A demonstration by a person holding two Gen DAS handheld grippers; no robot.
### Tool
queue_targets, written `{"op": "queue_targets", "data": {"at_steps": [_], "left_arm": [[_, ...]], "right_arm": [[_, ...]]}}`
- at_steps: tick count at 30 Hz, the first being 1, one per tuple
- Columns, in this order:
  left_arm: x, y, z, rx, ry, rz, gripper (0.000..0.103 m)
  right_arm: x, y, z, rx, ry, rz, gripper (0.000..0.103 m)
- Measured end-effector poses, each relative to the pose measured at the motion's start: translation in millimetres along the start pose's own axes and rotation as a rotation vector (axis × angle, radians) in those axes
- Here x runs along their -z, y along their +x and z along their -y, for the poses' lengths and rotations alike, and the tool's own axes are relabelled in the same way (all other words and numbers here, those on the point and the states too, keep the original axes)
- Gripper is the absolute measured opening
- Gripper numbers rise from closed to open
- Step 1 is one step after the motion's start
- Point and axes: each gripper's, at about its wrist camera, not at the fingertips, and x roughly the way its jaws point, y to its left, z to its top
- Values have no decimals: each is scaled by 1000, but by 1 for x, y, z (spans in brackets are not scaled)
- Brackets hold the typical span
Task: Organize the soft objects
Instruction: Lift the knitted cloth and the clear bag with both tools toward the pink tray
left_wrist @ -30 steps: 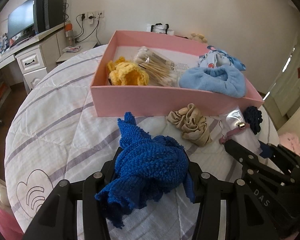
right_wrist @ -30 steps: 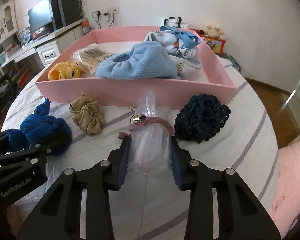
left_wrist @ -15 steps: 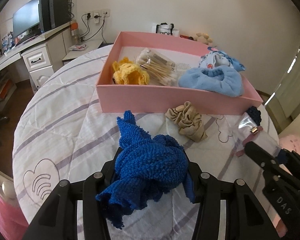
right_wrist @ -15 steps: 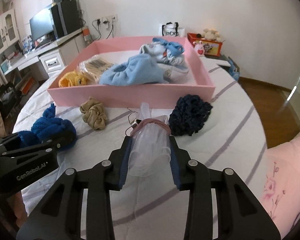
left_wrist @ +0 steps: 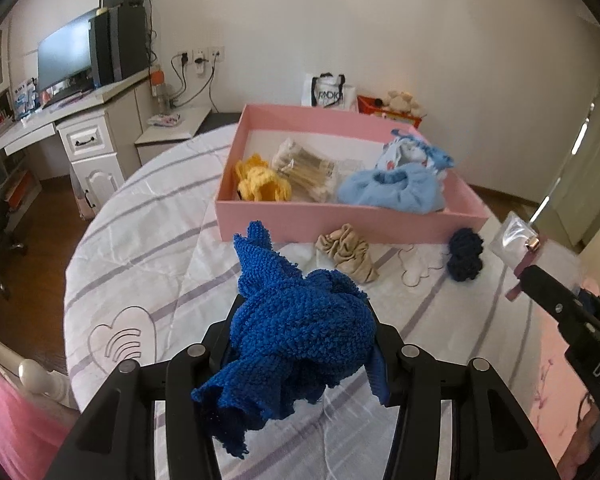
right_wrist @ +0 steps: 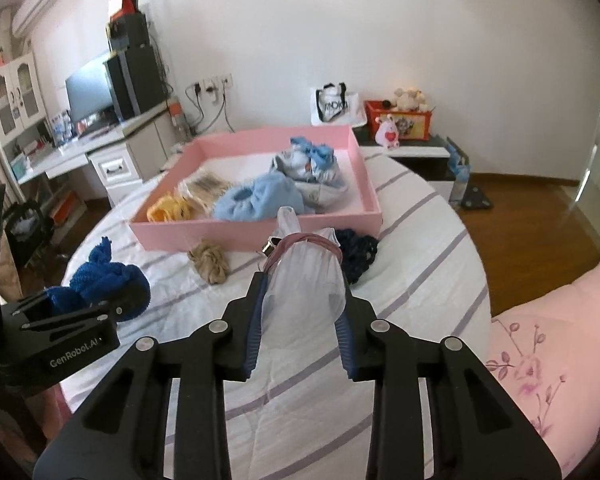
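My left gripper [left_wrist: 302, 332] is shut on a royal-blue knitted cloth [left_wrist: 296, 320] and holds it above the bed; it also shows in the right wrist view [right_wrist: 108, 280]. My right gripper [right_wrist: 302, 300] is shut on a clear plastic bag with a pink hair tie [right_wrist: 306, 272], lifted off the bed; the bag also shows in the left wrist view [left_wrist: 518, 236]. The pink box [left_wrist: 340, 222] ahead holds a yellow knit piece [left_wrist: 260, 184], a packet of cotton swabs [left_wrist: 304, 172], a light-blue cloth [left_wrist: 392, 192] and a printed garment [right_wrist: 308, 168].
A beige scrunchie [left_wrist: 346, 250] and a dark navy knit scrunchie [left_wrist: 466, 254] lie on the striped bedcover [left_wrist: 140, 248] in front of the box. A desk with a monitor [left_wrist: 64, 60] stands to the left. A pink quilt [right_wrist: 552, 332] lies at the right.
Both grippers have risen and pulled back from the box with their loads; the bag has left the bedcover, and the box and scrunchies look smaller and farther.
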Motion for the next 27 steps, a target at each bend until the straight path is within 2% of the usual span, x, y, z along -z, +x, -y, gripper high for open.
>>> {"op": "queue_targets", "data": {"at_steps": [6,13,20,27], "left_arm": [[8,-41,4,-9,13,63,48],[20,-80,7,-18,11,113,48],[30,-131,13,-16,9,197,48],[49,-195,24,-20,34,315,48]], "right_arm": [[0,-24,-4,-23,-6,51,20],[8,-41,-6,-51,-1,72,19],[7,-85,-8,-59,-3,180,18],[7,-138,-16,-67,-37,289,18]]}}
